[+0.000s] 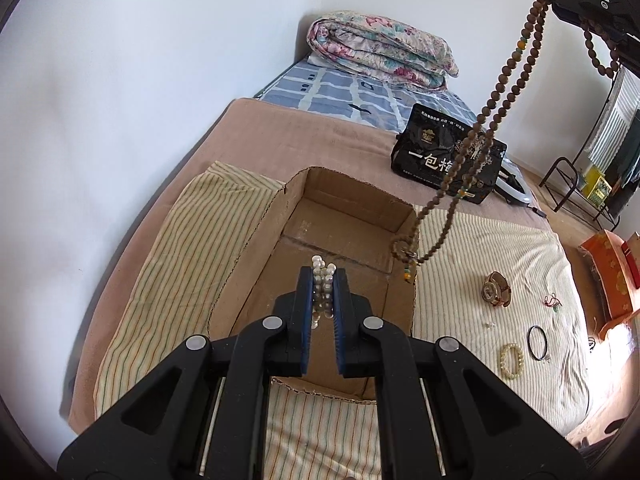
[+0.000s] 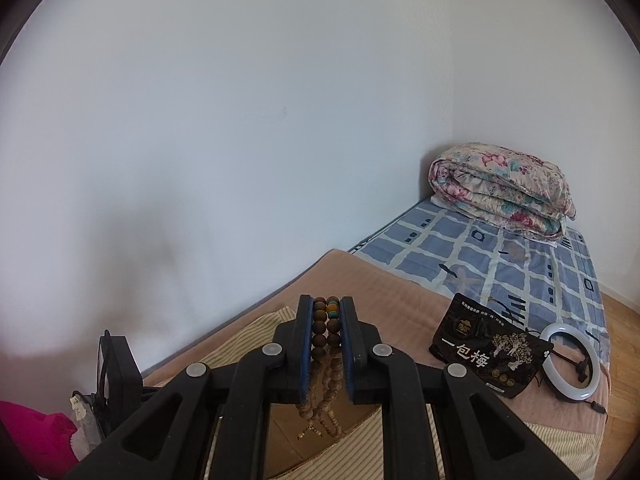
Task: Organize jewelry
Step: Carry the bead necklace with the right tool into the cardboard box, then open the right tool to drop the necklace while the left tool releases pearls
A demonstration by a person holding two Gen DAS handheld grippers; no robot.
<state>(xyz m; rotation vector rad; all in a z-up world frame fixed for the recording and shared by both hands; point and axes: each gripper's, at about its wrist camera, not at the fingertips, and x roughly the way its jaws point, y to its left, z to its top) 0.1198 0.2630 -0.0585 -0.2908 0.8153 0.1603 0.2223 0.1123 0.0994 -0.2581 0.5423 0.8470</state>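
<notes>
My left gripper is shut on a string of white pearls, held low over the open cardboard box on the striped cloth. My right gripper is shut on a long brown wooden bead necklace. In the left wrist view that necklace hangs from the right gripper at the top right, and its lower end dangles at the box's right wall. A gold watch, a black bangle, a pale bead bracelet and a small red trinket lie on the cloth to the right.
A black snack bag and a white ring light lie beyond the box on the tan blanket. A folded floral quilt sits at the bed's far end. An orange box stands at the right edge. White wall on the left.
</notes>
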